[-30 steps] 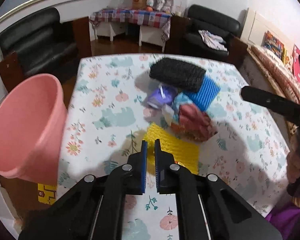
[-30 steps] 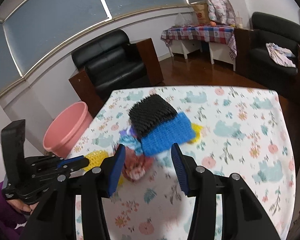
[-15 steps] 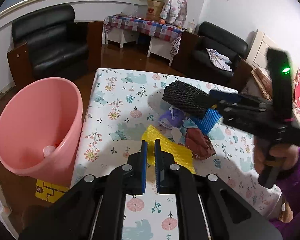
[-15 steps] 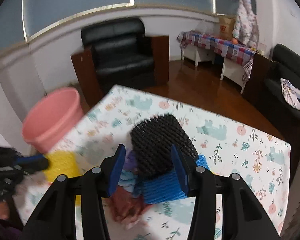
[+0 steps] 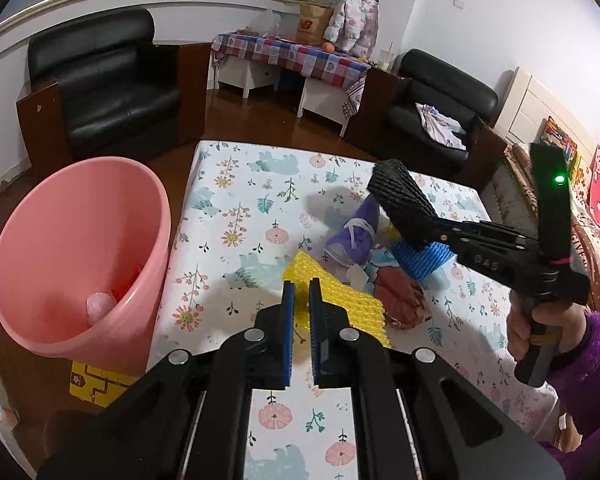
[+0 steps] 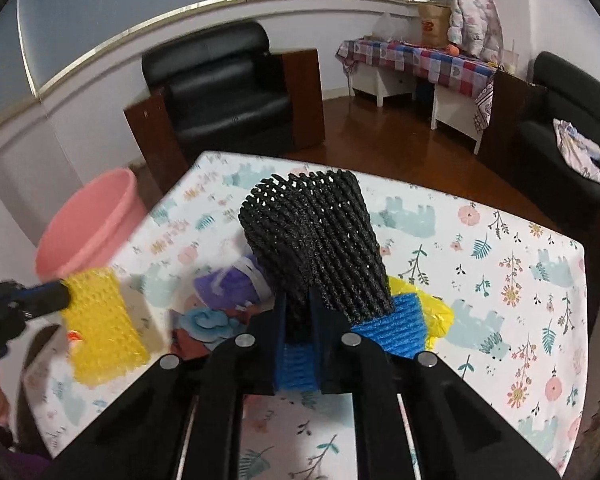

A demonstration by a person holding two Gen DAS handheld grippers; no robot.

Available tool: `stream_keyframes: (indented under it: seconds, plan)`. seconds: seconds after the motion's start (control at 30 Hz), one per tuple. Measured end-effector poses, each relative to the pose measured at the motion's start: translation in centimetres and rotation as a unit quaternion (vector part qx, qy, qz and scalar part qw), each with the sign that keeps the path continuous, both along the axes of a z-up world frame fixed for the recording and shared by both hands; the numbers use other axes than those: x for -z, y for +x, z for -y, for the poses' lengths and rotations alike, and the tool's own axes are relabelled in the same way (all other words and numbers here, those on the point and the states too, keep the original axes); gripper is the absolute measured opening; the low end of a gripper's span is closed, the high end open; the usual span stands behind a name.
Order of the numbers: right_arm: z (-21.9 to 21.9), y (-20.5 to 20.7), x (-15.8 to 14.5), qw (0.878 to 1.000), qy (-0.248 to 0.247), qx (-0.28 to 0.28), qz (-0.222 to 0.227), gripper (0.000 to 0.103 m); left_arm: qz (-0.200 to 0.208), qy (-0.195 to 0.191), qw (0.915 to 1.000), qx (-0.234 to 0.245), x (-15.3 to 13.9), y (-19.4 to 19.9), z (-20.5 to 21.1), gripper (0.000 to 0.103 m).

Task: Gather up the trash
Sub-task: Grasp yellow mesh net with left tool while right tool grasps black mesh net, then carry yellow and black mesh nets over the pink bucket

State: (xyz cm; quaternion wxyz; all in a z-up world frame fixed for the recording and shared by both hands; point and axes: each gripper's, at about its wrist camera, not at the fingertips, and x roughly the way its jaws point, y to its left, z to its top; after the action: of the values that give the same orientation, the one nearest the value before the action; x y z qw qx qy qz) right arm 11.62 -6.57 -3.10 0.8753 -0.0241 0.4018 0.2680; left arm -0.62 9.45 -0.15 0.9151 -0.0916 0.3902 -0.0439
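My left gripper (image 5: 300, 286) is shut on the near corner of a yellow foam net (image 5: 340, 308) over the floral table (image 5: 240, 200). The right wrist view shows that net (image 6: 100, 320) hanging from the left gripper (image 6: 60, 296). My right gripper (image 6: 298, 306) is closing its jaws on a black foam net (image 6: 316, 232), whose near end is pinched between the pads and whose far end tilts up. The left wrist view shows the same black net (image 5: 400, 200) held by the right gripper (image 5: 426, 236). A pink bucket (image 5: 80, 260) stands off the table's left edge.
More trash lies under the black net: a blue foam net (image 5: 420, 258), a purple wrapper (image 5: 356, 232), a red-brown crumpled piece (image 5: 400, 288) and a yellow bag (image 6: 432, 312). A pale ball (image 5: 100, 306) sits in the bucket. Black armchairs (image 5: 112, 80) stand beyond.
The right gripper came in over the pile and went from wide open to pinching the black net, raising its far end. The left gripper stays shut on the yellow net.
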Motion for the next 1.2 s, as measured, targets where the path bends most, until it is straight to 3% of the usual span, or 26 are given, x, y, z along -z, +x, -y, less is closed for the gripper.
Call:
stream_keyframes:
  seconds: [0.37,0.67,0.83,1.2]
  plan:
    - [-0.1,-2.0,-5.0,0.997,0.067,-0.013,0.022,0.010,0.033,0.007,0.9988,-0.036,-2.1,-0.4,-1.2,0.006]
    - [-4.9,-3.2,-7.5,0.994,0.084,-0.065,0.032,0.010,0.057,0.022,0.9942,-0.088,-3.5,-1.0,-3.7,0.006]
    - [-8.7,-3.4,-8.1,0.990,0.094,-0.101,0.025,0.010,0.069,0.036,0.9888,-0.128,-4.1,-1.4,-5.7,0.006]
    - [-18.2,-3.9,-8.4,0.979,0.108,-0.171,-0.006,0.010,0.078,0.066,0.9683,-0.228,-4.3,-2.5,-11.6,0.006]
